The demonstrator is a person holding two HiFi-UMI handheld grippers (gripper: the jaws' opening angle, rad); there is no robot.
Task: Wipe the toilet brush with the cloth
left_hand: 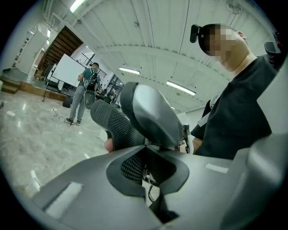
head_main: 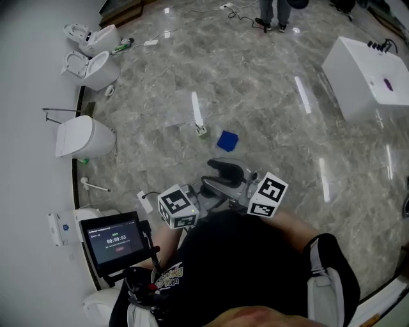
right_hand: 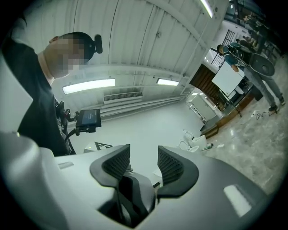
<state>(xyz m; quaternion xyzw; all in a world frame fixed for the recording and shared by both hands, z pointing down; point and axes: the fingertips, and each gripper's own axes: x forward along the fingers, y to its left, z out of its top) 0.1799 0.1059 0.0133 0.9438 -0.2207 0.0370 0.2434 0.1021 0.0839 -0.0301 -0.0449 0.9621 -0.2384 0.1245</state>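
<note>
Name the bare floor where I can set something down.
The widest bare marble lies between the blue cloth and the white cabinet. Another patch sits between the toilets and the toilet brush. It is crowded along the left wall, with toilets and the screen; a person stands at the top edge.

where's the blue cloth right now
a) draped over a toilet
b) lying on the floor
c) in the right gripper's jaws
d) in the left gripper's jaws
b: the blue cloth lies on the floor ahead of the person. The right gripper has its jaws apart with nothing between them, and the left gripper has its jaws together with no cloth in them.
</note>
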